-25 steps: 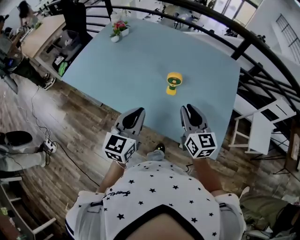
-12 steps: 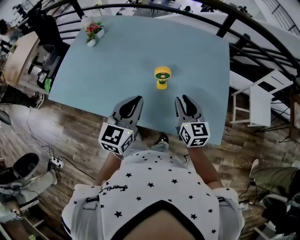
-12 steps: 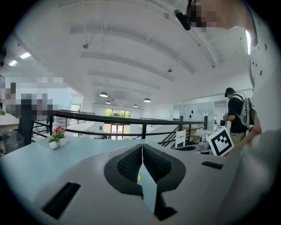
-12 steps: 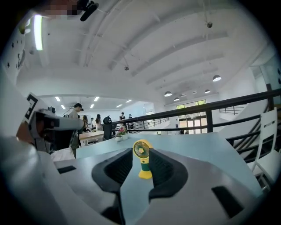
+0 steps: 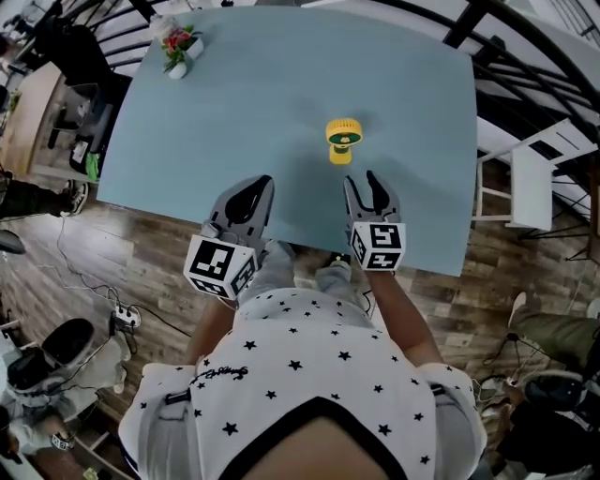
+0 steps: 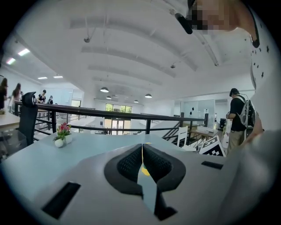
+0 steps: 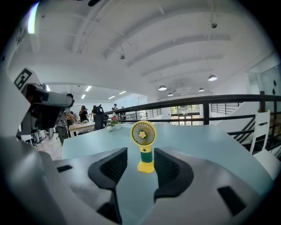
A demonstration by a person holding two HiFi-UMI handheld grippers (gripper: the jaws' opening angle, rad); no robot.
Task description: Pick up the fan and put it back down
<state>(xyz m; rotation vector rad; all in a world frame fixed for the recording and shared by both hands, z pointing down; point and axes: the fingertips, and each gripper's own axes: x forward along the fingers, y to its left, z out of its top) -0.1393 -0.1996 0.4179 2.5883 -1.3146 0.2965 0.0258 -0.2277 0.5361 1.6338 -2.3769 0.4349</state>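
A small yellow fan (image 5: pixel 343 139) with a green neck stands upright on the light blue table (image 5: pixel 281 94), right of its middle. My right gripper (image 5: pixel 364 185) hovers over the table's near edge, just short of the fan. Its jaws are opening and nothing is between them. In the right gripper view the fan (image 7: pixel 143 145) stands straight ahead, beyond the fingertips of the right gripper (image 7: pixel 140 165). My left gripper (image 5: pixel 251 187) is shut and empty, to the left of the fan. A sliver of the fan (image 6: pixel 144 171) shows past the closed left gripper (image 6: pixel 142 160).
A white pot of red flowers (image 5: pixel 176 52) stands at the table's far left corner. A black railing (image 5: pixel 469 23) runs behind the table. A white chair (image 5: pixel 530 183) stands to the right. Cables (image 5: pixel 112 314) lie on the wooden floor. A person (image 6: pixel 239 114) stands far off.
Both grippers have moved forward over the table's near edge, closer to the fan. The right gripper's jaws have spread apart. The fan has not moved.
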